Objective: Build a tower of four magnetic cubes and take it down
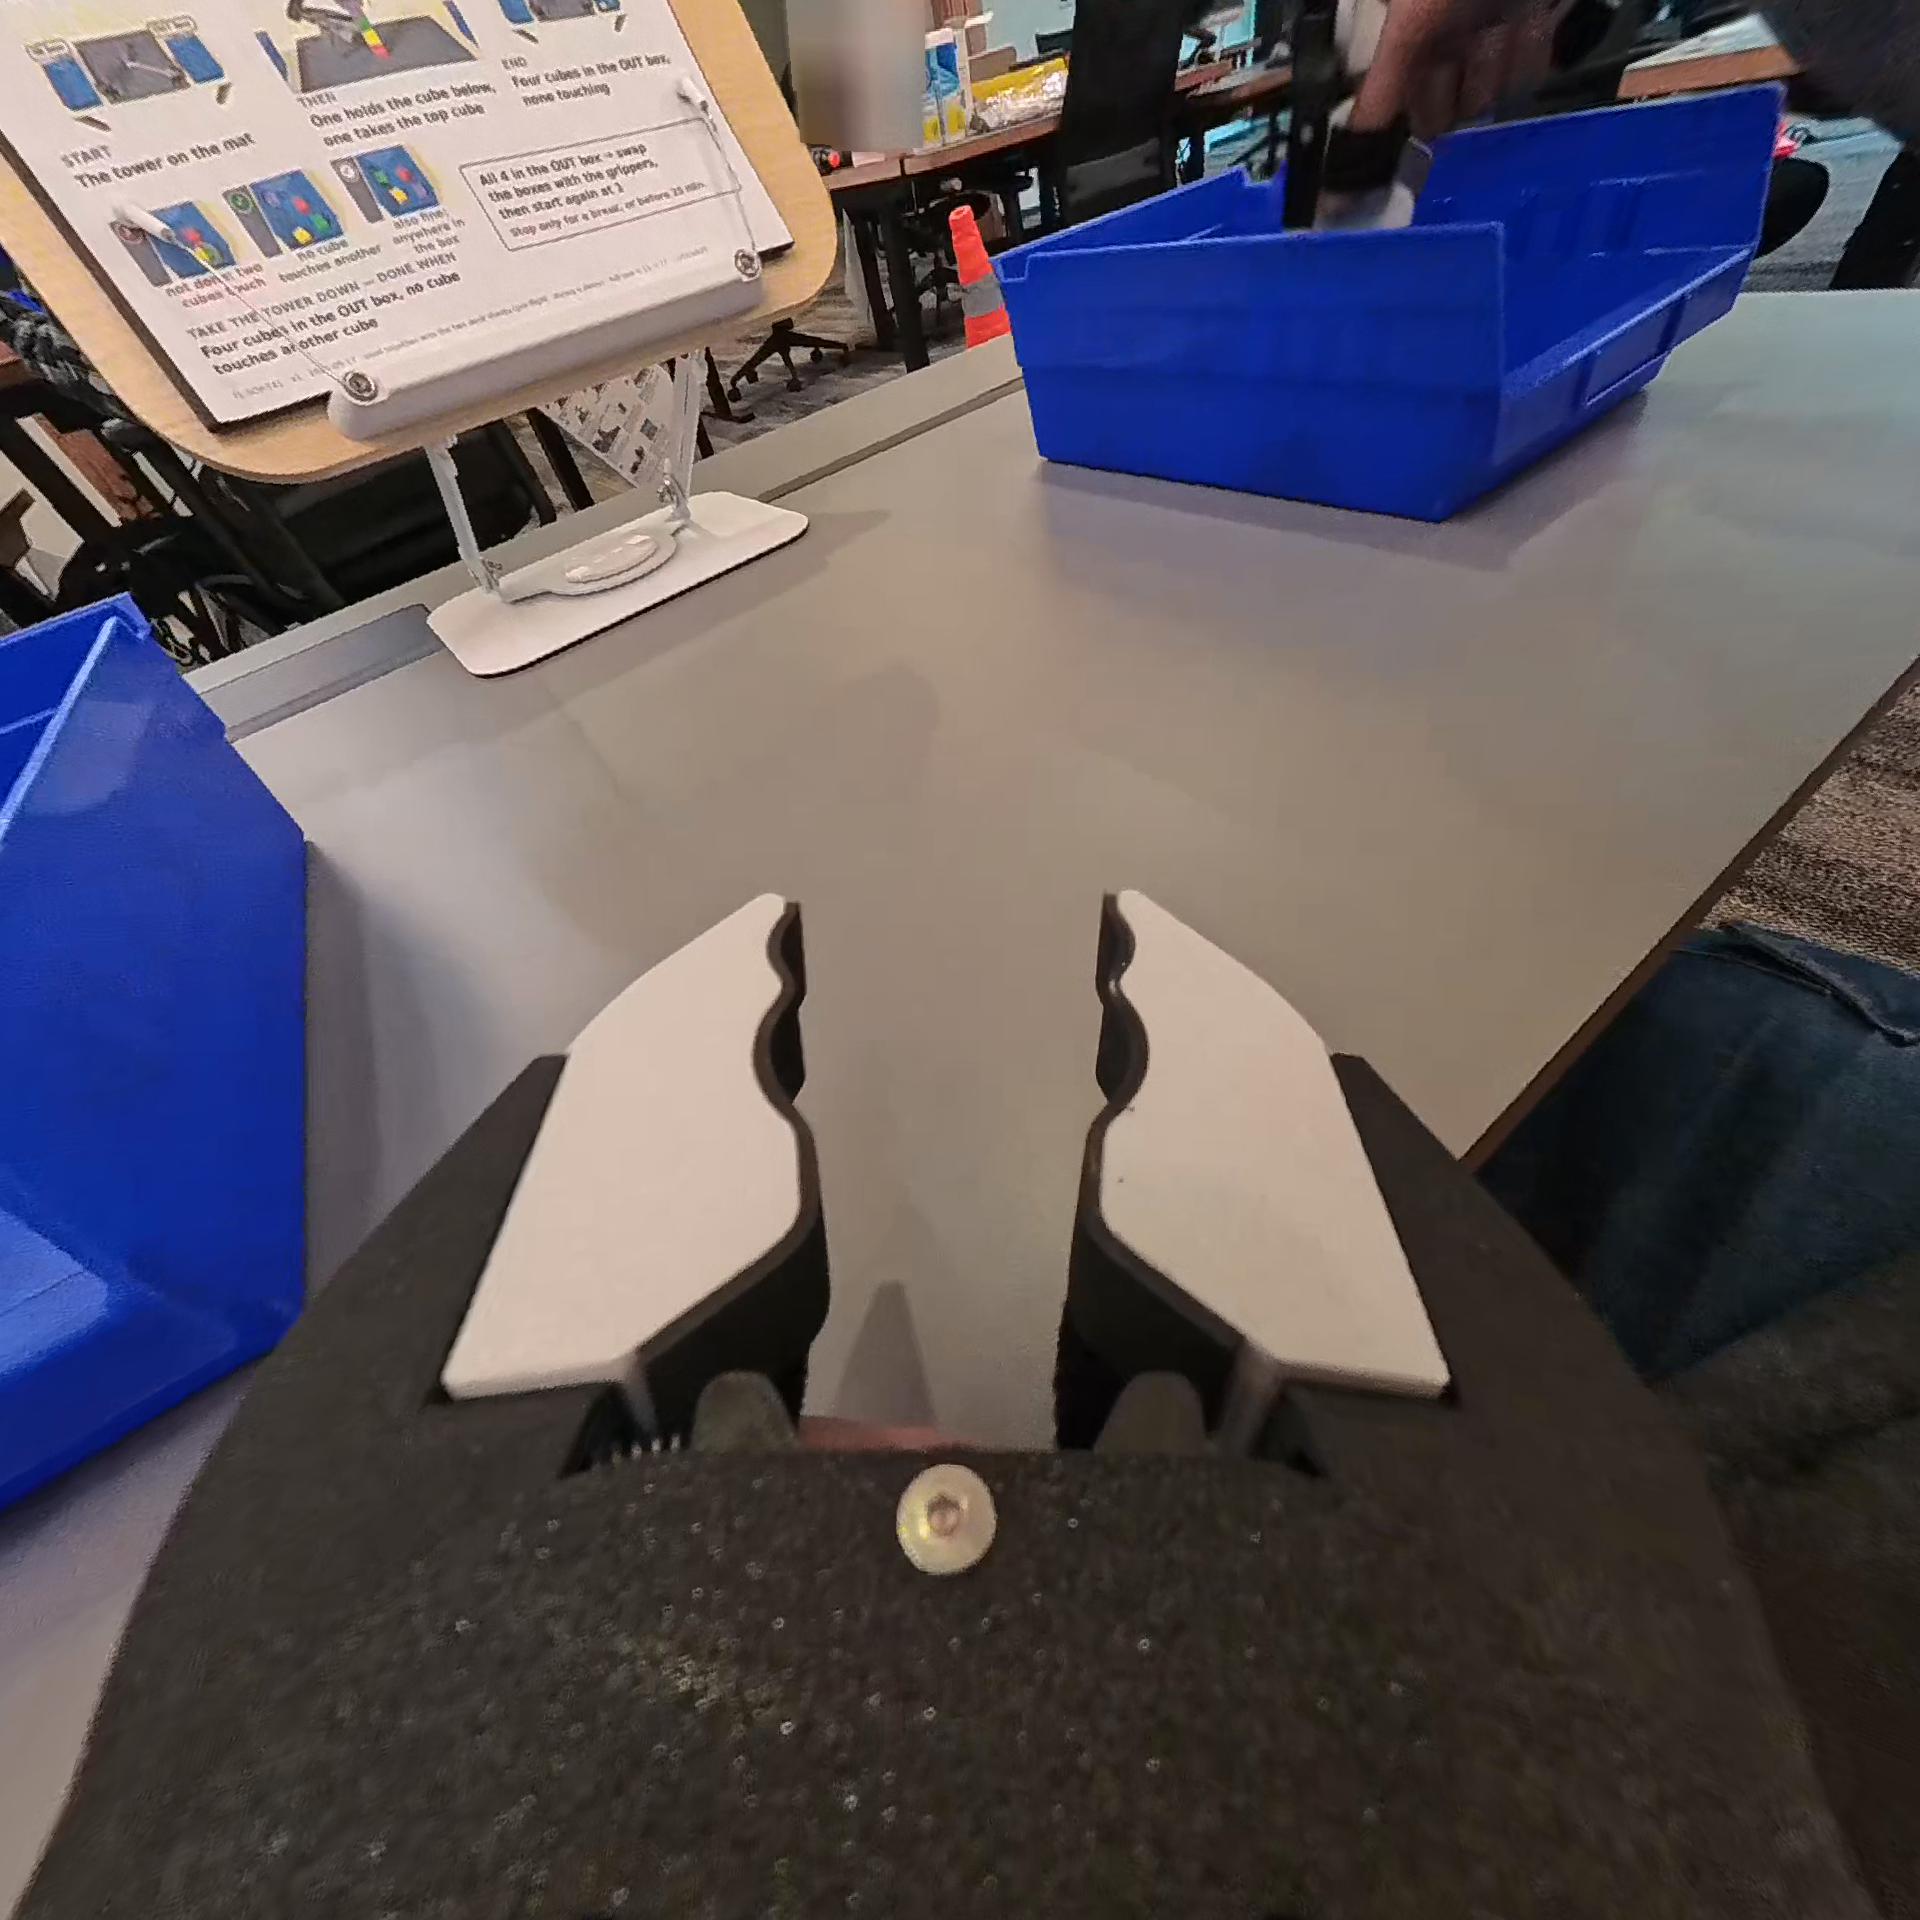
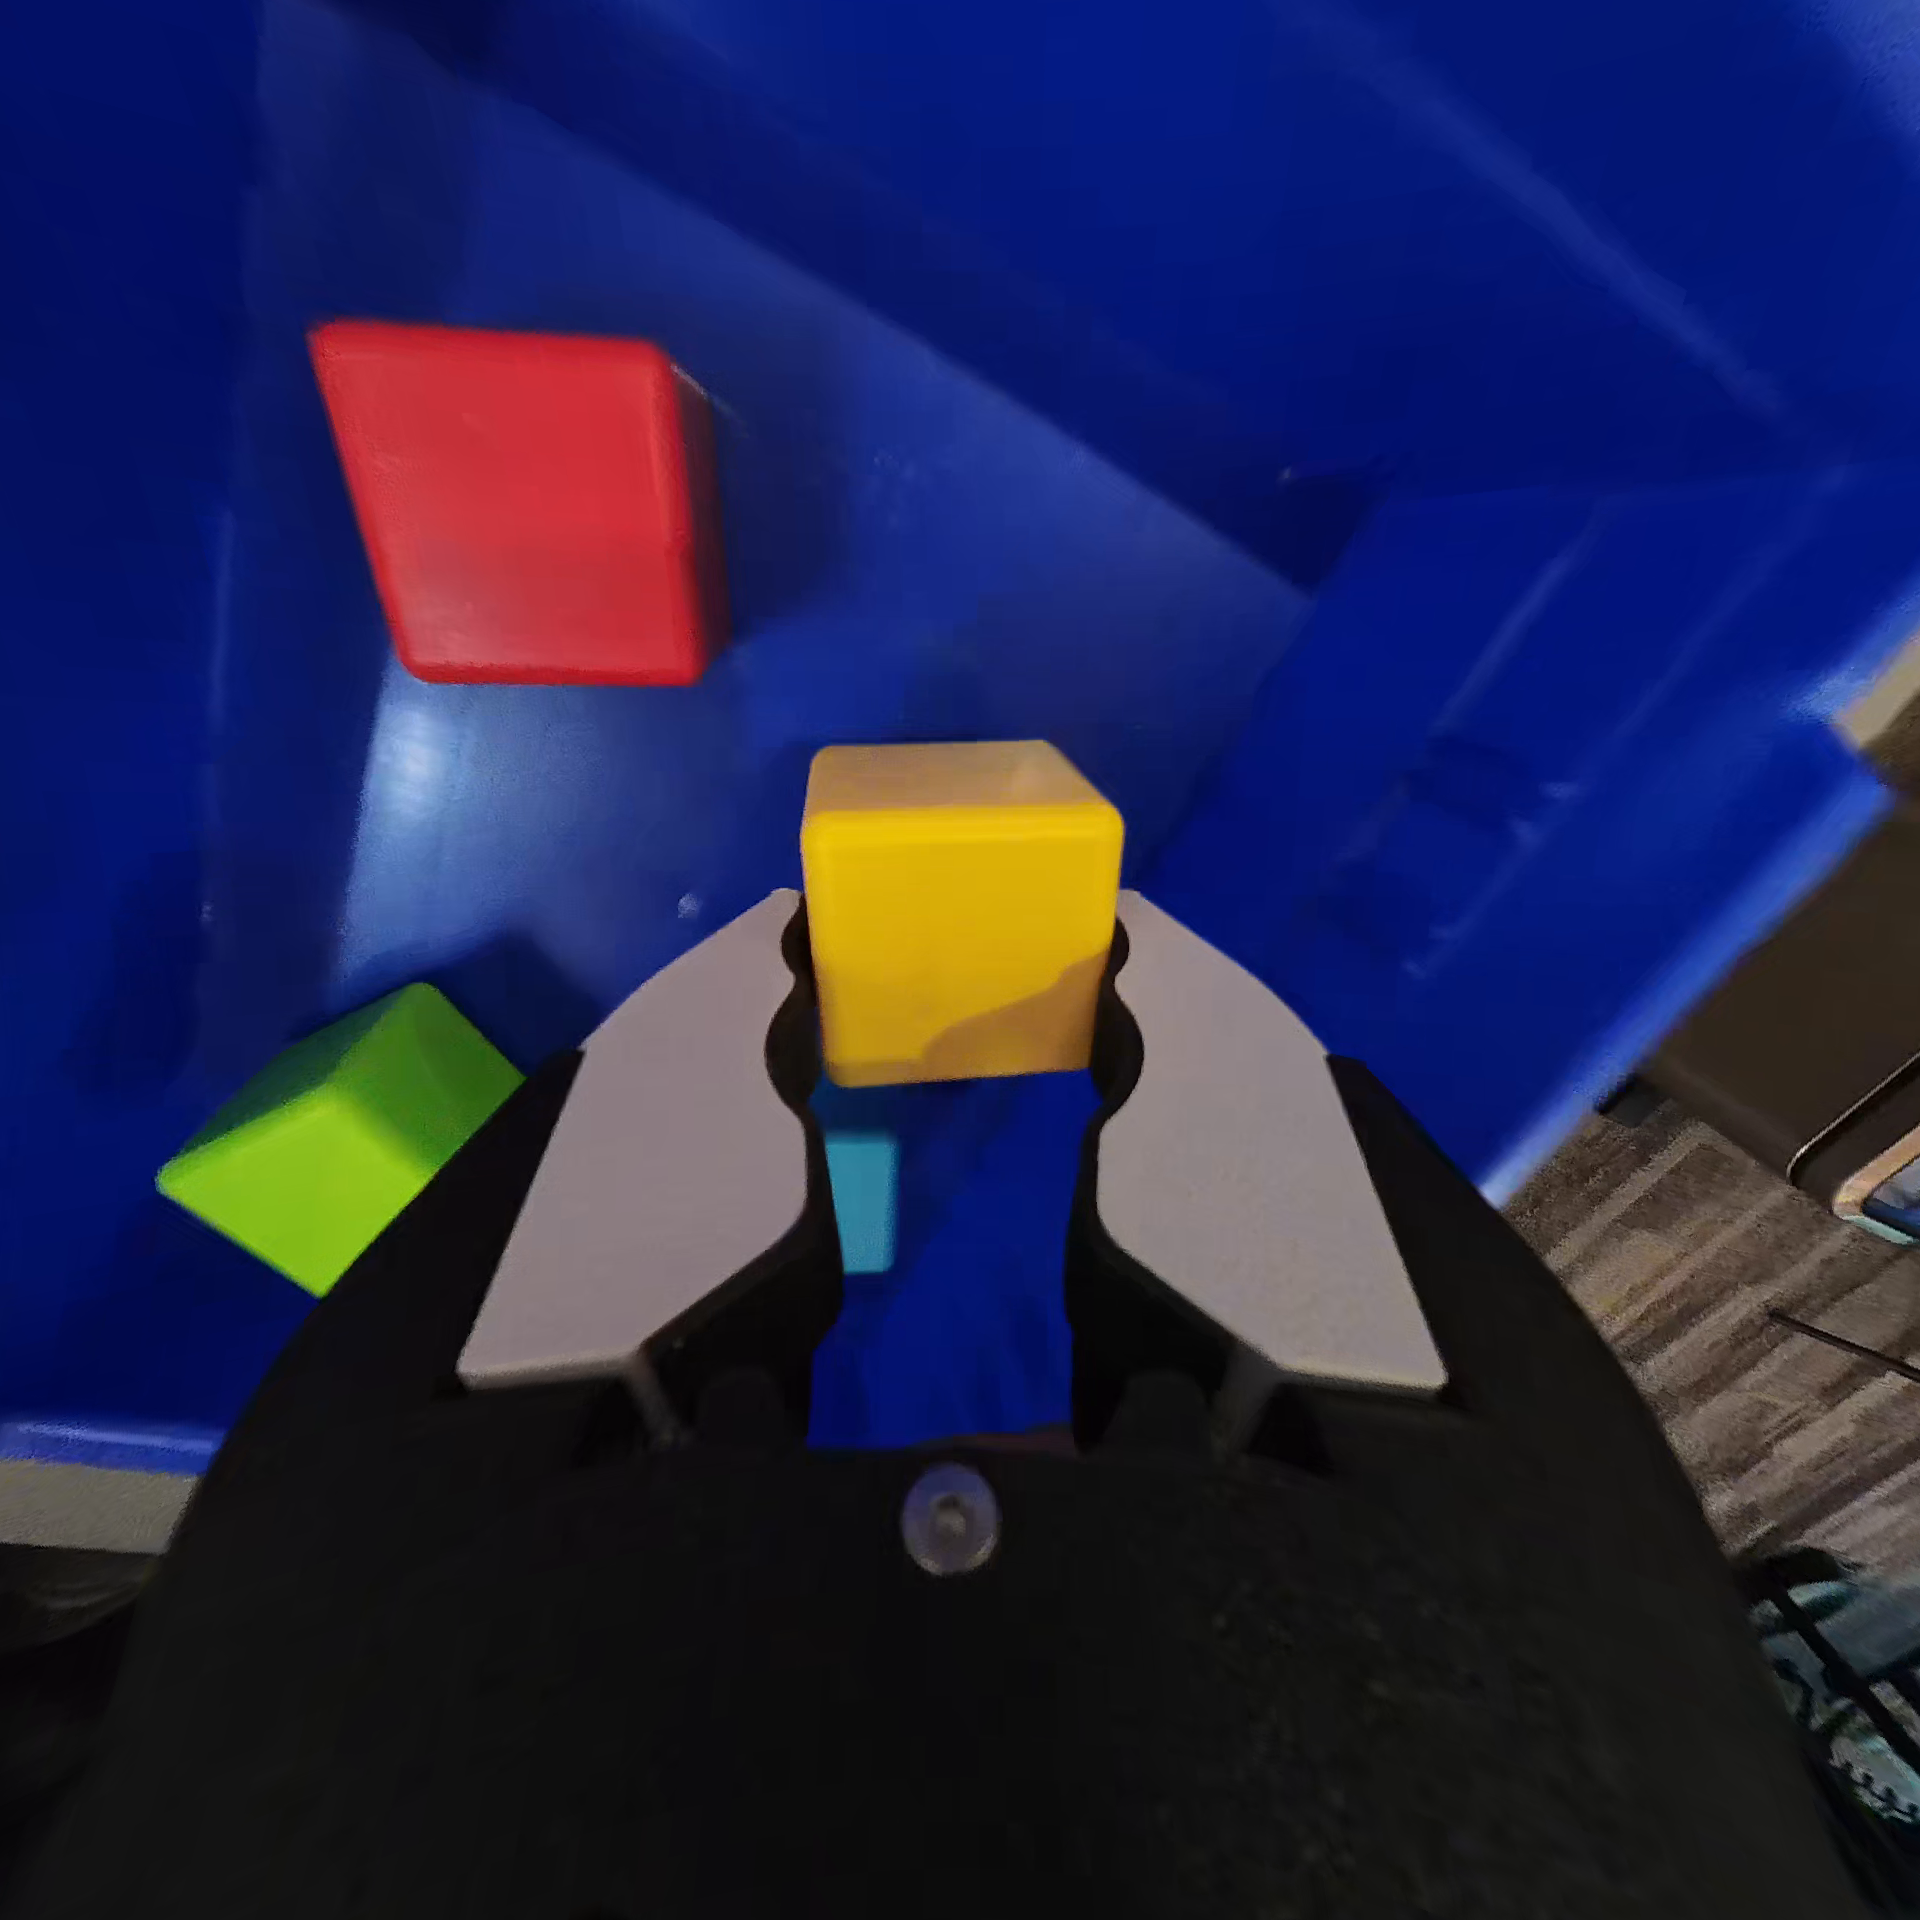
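In the left wrist view, the left tool (image 1: 951, 971) is held with its fingers parted and nothing between them above the bare grey surface (image 1: 1143, 644), between a blue plastic bin (image 1: 125, 997) at the left edge and a second blue plastic bin (image 1: 1351, 343) toward the far right corner. In the right wrist view, the right tool (image 2: 956, 966) is seen clamped on a yellow plastic cube (image 2: 961, 914) inside the second bin, with a red plastic cube (image 2: 520, 499), a green plastic cube (image 2: 332, 1132) and a light-blue plastic cube (image 2: 860, 1195) lying apart on its floor. Since the light-blue cube sits close beneath the yellow one, it could be pulled up magnetically, or the grasp could be twisted.
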Motion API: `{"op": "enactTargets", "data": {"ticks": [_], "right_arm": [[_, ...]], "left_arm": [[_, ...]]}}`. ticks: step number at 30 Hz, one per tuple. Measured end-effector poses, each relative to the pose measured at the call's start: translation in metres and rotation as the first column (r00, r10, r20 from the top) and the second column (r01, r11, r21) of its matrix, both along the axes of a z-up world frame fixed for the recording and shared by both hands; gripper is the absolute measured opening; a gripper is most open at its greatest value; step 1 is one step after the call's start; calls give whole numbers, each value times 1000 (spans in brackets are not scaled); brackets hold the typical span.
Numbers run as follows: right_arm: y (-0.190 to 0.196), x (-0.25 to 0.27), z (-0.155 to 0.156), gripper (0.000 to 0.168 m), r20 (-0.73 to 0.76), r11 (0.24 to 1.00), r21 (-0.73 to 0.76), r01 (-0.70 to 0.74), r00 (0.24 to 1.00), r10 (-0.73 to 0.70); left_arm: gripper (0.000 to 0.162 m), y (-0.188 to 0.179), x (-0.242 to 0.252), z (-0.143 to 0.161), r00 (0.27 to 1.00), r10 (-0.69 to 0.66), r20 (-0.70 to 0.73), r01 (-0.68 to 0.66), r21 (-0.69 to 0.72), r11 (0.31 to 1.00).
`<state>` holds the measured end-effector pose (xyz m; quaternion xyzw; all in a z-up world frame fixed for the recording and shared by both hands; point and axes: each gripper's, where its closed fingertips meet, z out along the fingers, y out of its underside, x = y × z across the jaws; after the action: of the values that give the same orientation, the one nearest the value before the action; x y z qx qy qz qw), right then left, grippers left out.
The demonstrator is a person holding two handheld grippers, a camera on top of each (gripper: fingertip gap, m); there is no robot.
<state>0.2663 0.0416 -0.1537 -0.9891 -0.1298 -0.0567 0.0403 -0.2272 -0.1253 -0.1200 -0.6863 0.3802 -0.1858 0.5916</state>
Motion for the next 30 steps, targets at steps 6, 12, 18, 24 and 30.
{"op": "enactTargets", "data": {"ticks": [6, 12, 18, 24, 30], "right_arm": [[-9, -2, -29, 51, -23, 999, -39, -13, 1000, 12], [0, -5, 17, 71, 29, 986, 139, -92, 996, 89], [-47, -106, 151, 60, -99, 666, 743, -66, 973, 207], [-162, -253, 111, 51, -440, 469, 857, 213, 777, 450], [-210, -299, 58, 54, -609, 422, 785, 452, 688, 395]], "left_arm": [[54, 2, -4, -3, 1000, 10, -11, -10, -6, 1000], [54, 1, -4, -4, 1000, 8, -12, -8, -5, 1000], [55, 2, -7, 1, 1000, 15, 21, -14, -9, 1000], [55, 6, -14, 10, 995, 39, 96, -36, -28, 999], [56, 13, -24, 17, 982, 68, 176, -58, -66, 996]]}}
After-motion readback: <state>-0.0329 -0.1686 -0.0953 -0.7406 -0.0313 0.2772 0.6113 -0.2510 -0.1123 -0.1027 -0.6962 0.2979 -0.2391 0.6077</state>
